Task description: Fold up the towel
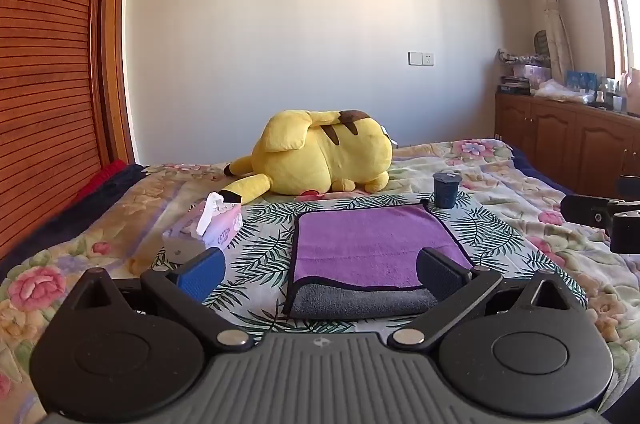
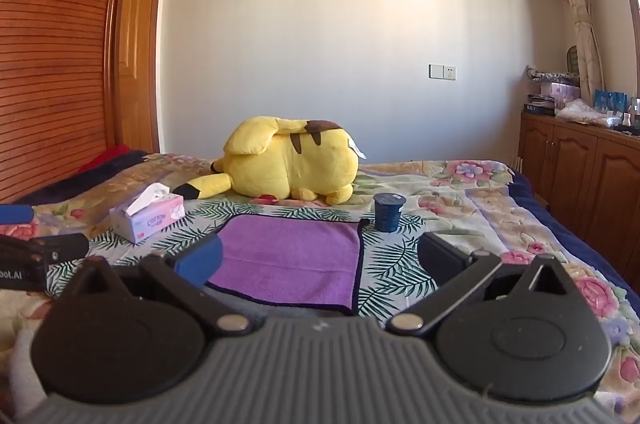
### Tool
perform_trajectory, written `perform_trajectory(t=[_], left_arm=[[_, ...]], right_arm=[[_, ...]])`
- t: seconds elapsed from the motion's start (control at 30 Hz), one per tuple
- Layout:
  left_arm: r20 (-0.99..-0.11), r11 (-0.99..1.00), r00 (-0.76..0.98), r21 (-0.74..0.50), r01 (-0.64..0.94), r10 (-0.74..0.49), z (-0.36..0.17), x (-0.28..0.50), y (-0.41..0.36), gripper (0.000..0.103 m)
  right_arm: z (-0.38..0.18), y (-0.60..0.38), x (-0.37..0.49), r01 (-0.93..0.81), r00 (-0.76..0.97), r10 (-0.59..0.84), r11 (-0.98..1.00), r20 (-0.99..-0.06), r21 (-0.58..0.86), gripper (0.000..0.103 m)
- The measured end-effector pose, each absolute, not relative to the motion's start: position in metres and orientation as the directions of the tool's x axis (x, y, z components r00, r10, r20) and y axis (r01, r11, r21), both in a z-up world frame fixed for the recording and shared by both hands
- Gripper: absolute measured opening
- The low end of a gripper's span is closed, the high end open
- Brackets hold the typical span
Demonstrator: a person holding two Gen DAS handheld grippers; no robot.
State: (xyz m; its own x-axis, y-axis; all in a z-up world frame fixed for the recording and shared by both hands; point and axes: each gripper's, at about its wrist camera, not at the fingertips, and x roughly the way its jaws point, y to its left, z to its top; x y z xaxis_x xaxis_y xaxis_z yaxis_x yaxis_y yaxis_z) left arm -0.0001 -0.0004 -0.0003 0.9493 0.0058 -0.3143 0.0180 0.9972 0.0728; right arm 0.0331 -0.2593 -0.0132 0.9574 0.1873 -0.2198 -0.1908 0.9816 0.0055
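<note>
Left wrist view: towel [image 1: 368,244] folded on bed [image 1: 520,191]; left claw [image 1: 320,270] and right claw [image 2: 318,262] both released, hovering near it.

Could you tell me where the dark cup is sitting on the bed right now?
The dark cup stands upright on the bedspread just past the purple towel's far right corner, in front of the yellow plush toy.

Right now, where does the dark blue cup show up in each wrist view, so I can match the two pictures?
Left wrist view: the dark blue cup stands right of centre, just past the purple towel's far right corner.
Right wrist view: the cup stands right of centre, beside the towel's far right corner.
Shared landmark: the yellow Pikachu plush behind the towel.
</note>
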Motion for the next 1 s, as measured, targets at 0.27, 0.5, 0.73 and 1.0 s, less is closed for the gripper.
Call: perform_trajectory(t=[0.27, 0.5, 0.73, 1.0], left_arm=[[-0.312, 0.997, 0.950, 0.072, 0.011, 0.012, 0.0030, 0.0006, -0.0005, 0.087], [-0.311, 0.998, 0.950, 0.065, 0.014, 0.007, 0.0008, 0.0018, 0.0025, 0.087], [-0.310, 0.998, 0.951, 0.065, 0.014, 0.007, 0.0004, 0.0015, 0.0022, 0.087], [-0.309, 0.998, 0.951, 0.065, 0.013, 0.008, 0.0004, 0.0013, 0.0022, 0.087]], right_arm=[[-0.0144, -0.2603, 0.0340, -0.188, 0.958, 0.185, 0.982, -0.219, 0.008, 0.103], [-0.0152, -0.2604, 0.0347, -0.190, 0.957, 0.187, 0.982, -0.221, 0.011, 0.103], [-0.0152, -0.2608, 0.0342, -0.190, 0.957, 0.188, 0.982, -0.221, 0.013, 0.103], [-0.0153, -0.2606, 0.0349, -0.189, 0.957, 0.188, 0.982, -0.221, 0.014, 0.103]])
